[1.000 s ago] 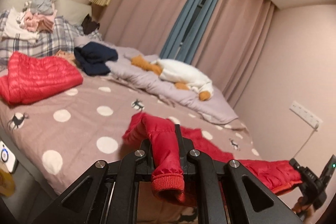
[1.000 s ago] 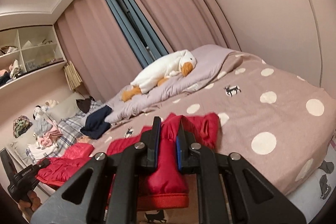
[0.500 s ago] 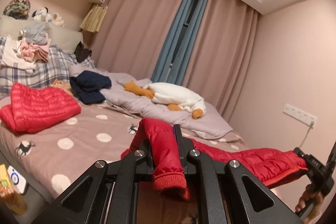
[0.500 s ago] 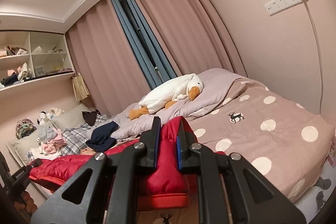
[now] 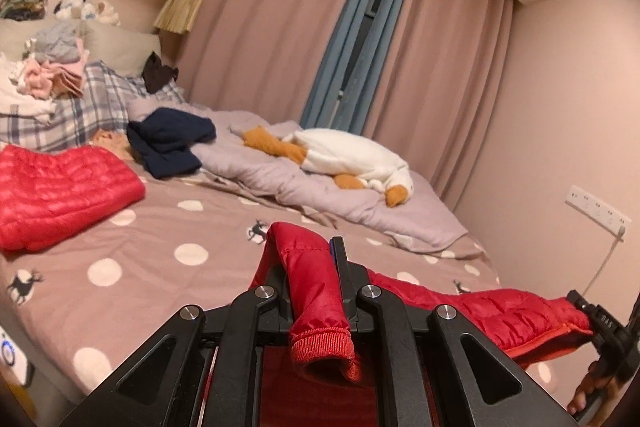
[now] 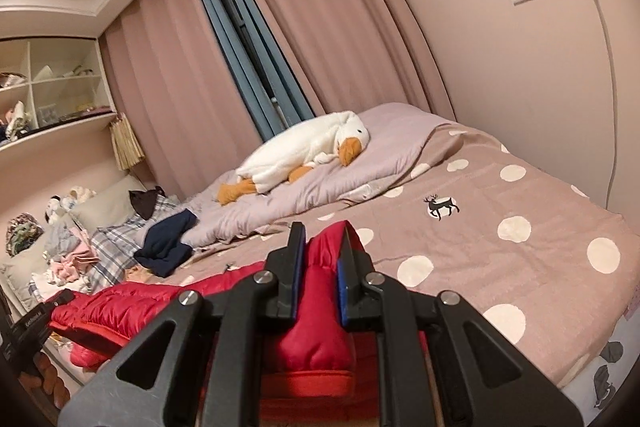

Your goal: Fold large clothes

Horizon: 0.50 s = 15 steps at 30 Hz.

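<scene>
A red down jacket (image 5: 500,315) hangs stretched between my two grippers over the near edge of the polka-dot bed (image 5: 168,227). My left gripper (image 5: 308,255) is shut on a sleeve, and the ribbed cuff (image 5: 322,349) droops toward the camera. At the far right of this view, the right gripper (image 5: 600,321) holds the other end. In the right wrist view my right gripper (image 6: 322,231) is shut on a thick fold of the red jacket (image 6: 132,303). From there the jacket runs left to the left gripper (image 6: 32,323).
A second red jacket (image 5: 60,195) lies folded on the bed's left side. Behind it are a navy garment (image 5: 168,143), a white plush goose (image 5: 348,155) on a grey quilt (image 5: 320,195), and a clothes pile (image 5: 48,75) on plaid pillows. A socket strip (image 5: 598,213) with a cable is on the right wall.
Both cameras have swung upward. The jacket, which lay partly on the bed, now hangs off it, pulled straighter between the grippers. Both grips are unchanged.
</scene>
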Motion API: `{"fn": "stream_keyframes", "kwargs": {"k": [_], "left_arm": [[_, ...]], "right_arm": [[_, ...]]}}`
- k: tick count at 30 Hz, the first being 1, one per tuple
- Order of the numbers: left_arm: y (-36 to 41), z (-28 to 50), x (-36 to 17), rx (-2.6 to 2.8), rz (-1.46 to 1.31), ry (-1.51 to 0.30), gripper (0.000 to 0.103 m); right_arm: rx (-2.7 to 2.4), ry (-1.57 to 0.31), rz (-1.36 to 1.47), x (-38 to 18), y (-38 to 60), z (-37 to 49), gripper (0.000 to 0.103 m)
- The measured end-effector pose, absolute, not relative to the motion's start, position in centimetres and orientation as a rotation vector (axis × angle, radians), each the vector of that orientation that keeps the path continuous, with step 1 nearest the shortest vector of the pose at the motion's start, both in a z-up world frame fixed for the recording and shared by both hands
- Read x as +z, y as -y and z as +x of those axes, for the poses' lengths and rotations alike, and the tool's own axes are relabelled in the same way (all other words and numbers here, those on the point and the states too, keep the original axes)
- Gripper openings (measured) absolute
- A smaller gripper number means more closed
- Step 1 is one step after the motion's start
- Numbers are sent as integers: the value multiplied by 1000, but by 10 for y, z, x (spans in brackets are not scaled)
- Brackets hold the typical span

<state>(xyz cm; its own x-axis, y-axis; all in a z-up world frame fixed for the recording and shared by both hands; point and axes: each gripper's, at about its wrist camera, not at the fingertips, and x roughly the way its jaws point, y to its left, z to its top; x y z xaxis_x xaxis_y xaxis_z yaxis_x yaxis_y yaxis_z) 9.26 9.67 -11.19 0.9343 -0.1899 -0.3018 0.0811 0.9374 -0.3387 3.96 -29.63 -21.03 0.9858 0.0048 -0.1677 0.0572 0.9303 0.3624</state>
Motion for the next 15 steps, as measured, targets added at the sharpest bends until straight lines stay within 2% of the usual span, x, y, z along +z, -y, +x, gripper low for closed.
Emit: {"fn": "stream_keyframes", "kwargs": {"k": [15], "left_arm": [[-79, 158, -155, -71, -327, -457, 10]], "right_arm": [[-68, -287, 345, -246, 307, 121, 15]]}}
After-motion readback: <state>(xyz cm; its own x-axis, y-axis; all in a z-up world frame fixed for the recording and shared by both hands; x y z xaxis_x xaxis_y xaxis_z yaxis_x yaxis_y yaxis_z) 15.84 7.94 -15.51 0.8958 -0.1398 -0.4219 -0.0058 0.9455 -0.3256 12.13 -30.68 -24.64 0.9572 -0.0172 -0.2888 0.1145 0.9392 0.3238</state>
